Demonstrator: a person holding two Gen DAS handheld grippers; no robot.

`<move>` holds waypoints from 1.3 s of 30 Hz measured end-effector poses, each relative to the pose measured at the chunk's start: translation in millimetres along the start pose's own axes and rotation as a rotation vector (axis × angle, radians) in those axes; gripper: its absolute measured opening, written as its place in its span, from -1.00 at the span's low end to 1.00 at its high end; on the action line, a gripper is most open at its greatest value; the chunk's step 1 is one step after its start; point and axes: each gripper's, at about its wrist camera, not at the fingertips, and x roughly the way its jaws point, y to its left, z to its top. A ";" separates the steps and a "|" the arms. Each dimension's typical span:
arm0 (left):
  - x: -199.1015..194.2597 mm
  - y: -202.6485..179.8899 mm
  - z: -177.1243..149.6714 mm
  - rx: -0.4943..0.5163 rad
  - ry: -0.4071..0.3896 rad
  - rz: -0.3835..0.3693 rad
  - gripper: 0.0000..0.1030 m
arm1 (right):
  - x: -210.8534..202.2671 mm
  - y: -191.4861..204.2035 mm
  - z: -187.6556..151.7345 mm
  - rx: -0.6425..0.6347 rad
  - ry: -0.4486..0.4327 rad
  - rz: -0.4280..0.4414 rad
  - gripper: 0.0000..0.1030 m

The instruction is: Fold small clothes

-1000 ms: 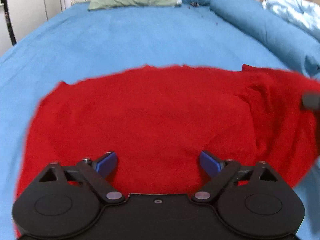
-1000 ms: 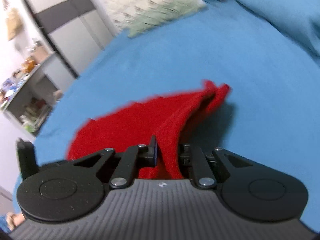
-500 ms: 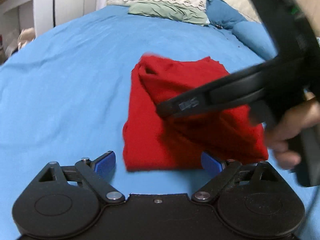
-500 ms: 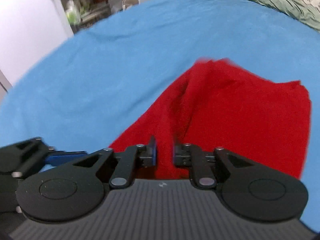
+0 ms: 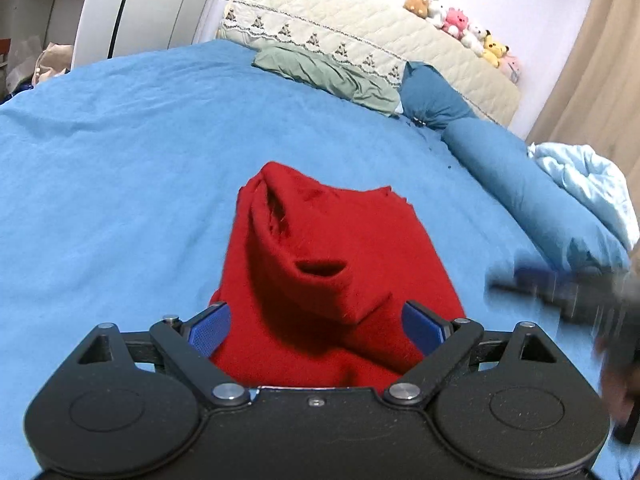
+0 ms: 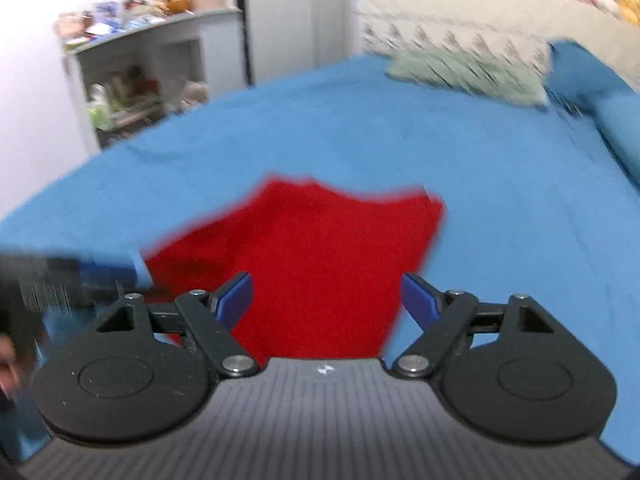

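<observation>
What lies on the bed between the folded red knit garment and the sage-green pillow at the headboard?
Only bare blue bedsheet between red knit garment and sage-green pillow; the left wrist view shows it clearly.

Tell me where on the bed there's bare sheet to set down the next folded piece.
Bare blue sheet lies left of the red garment, out toward the bed's edge, and beyond it up to the green pillow. To the right it is tighter: the blue bolster, the pale blue bedding and the right gripper crowd that side.

The right gripper (image 6: 326, 294) is held spread wide over the red cloth (image 6: 320, 256), its jaws just opened, nothing gripped. The cloth is laid on the blue bed (image 6: 500, 184).
</observation>
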 end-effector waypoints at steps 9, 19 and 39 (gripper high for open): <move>18.7 -9.9 3.8 -0.042 0.031 0.004 0.76 | 21.1 24.5 -83.9 0.049 0.012 -0.086 0.85; 30.7 1.2 9.4 -0.152 0.082 -0.020 -0.71 | 39.7 39.6 -97.0 0.142 -0.023 -0.159 0.85; 5.6 14.5 -2.0 -0.067 0.089 0.049 -0.83 | 34.7 26.4 -81.6 -0.029 0.012 -0.278 0.14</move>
